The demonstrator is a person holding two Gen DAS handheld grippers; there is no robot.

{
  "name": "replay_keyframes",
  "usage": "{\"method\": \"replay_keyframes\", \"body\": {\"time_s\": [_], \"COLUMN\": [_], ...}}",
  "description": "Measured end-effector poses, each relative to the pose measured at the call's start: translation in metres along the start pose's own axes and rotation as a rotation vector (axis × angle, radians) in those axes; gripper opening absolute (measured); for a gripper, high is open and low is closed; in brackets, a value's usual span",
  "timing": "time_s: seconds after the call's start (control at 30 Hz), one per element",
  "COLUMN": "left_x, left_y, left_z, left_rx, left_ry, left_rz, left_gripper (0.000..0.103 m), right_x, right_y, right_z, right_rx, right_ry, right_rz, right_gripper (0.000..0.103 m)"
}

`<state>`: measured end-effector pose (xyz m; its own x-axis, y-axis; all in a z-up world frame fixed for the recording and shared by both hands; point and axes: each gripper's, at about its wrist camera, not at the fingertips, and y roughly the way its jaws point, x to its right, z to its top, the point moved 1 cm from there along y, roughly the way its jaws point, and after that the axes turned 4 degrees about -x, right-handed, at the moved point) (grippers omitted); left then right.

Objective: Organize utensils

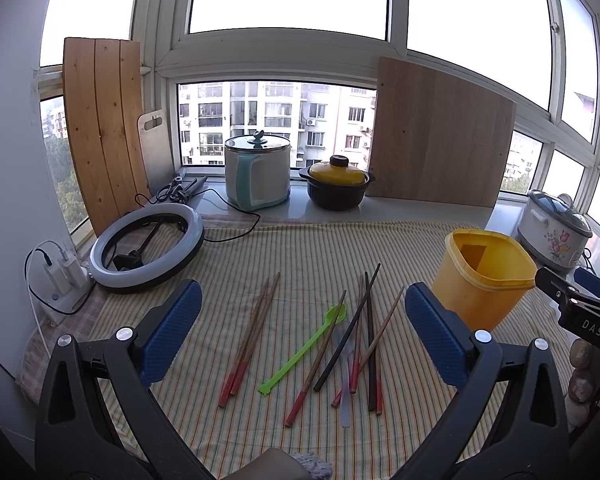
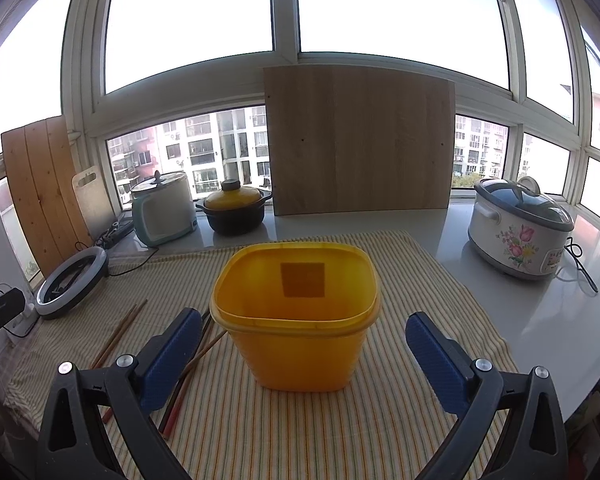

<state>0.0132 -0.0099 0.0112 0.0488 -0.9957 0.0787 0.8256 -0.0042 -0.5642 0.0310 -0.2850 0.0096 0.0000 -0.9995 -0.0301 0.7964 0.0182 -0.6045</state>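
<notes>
Utensils scattered on the cloth, tub off to the side

Chopsticks (image 1: 256, 332) lie on the cloth (image 1: 300, 248), a spoon (image 1: 308, 350) just at their 3 o'clock, more sticks crossed (image 1: 368, 332) beyond it. The tub (image 1: 482, 280) stands at 2 o'clock. Two pots (image 1: 258, 172) sit on the sill behind, at 12; ring light (image 1: 146, 248) at 10.

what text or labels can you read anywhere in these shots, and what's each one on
"DAS": white letters on the black body of the right gripper, seen at the edge of the left wrist view.
White flowered slow cooker: a small sticker on its side, too blurred to read.
Yellow plastic bin: a plain darker square patch, no text.
</notes>
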Motion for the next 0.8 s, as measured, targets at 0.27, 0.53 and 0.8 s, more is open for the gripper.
{"method": "replay_keyframes", "body": {"time_s": [0.27,0.53,0.8], "left_x": [0.0011,0.0022,0.0022], "left_y": [0.0007,0.0026,0.0030], "left_z": [0.0005,0.0017,0.0011], "left_rx": [-0.001,-0.001,0.000], "left_ry": [-0.001,0.000,0.001], "left_rz": [-0.001,-0.003,-0.005], "left_gripper": [0.103,0.103,0.103], "right_x": [0.0006,0.0001,0.0006], "right_y": [0.0007,0.0011,0.0021], "right_z": [0.0001,-0.0001,-0.0003], "right_rx": [-0.002,-0.003,-0.004], "right_ry": [0.002,0.003,0.003], "right_rz": [0.000,-0.002,-0.001], "right_gripper": [0.103,0.103,0.103]}}
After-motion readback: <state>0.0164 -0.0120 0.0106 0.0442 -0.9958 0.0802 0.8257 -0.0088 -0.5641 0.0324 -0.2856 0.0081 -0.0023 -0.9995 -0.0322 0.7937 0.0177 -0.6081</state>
